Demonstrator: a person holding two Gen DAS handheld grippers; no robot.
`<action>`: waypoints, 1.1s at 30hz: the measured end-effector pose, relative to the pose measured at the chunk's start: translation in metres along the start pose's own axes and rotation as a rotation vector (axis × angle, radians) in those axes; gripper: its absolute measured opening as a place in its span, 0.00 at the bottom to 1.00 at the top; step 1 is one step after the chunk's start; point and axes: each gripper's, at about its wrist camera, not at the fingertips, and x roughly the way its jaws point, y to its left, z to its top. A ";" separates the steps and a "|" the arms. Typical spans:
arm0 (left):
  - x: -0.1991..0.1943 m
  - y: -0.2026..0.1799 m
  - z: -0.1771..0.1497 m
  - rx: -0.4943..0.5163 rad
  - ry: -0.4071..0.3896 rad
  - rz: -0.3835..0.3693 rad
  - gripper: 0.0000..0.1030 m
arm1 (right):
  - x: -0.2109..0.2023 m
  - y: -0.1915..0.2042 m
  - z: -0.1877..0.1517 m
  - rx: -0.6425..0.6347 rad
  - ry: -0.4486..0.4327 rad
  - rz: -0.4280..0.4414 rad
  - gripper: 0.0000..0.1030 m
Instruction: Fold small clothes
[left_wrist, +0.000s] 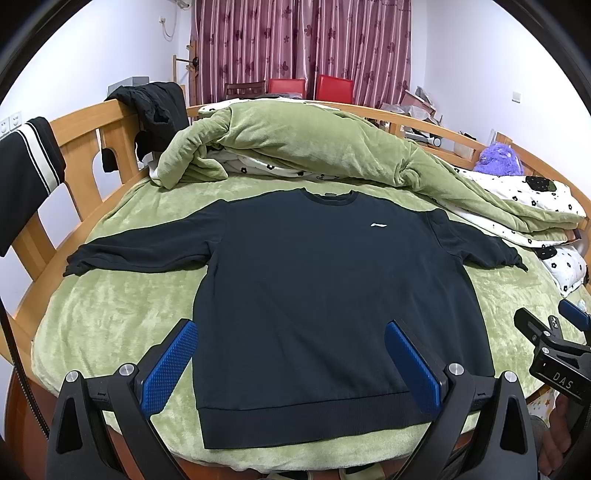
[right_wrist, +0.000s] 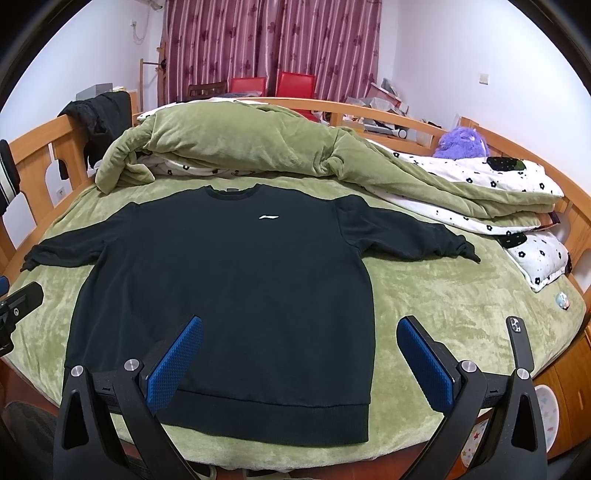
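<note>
Dark navy sweatshirt (left_wrist: 314, 295) lies flat, front up, on green plush bed cover (left_wrist: 110, 314), hem toward near edge of bed, collar toward rumpled green quilt (left_wrist: 295, 144) at far side. Both sleeves spread out sideways; small white logo (left_wrist: 378, 224) on chest. Left gripper (left_wrist: 291, 365) released, blue pads wide apart, above hem, holding nothing. Right gripper (right_wrist: 299, 362) likewise released, above hem, empty. Phone (right_wrist: 519, 343) near right edge of bed. Purple plush toy (right_wrist: 461, 142) at far right corner.

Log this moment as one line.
stage: pre-fold | sweatshirt: flat on green blanket, sleeves spread | left gripper: open, empty | right gripper: open, empty
</note>
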 end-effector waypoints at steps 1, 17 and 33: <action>0.001 0.000 0.000 -0.003 0.002 -0.002 0.99 | 0.001 0.001 0.000 -0.001 0.000 0.000 1.00; 0.010 0.027 0.012 -0.052 0.018 -0.089 0.99 | 0.007 0.003 0.002 -0.009 0.018 0.048 1.00; 0.066 0.131 0.037 -0.178 0.035 0.066 0.99 | 0.032 -0.043 0.050 0.100 0.018 0.062 1.00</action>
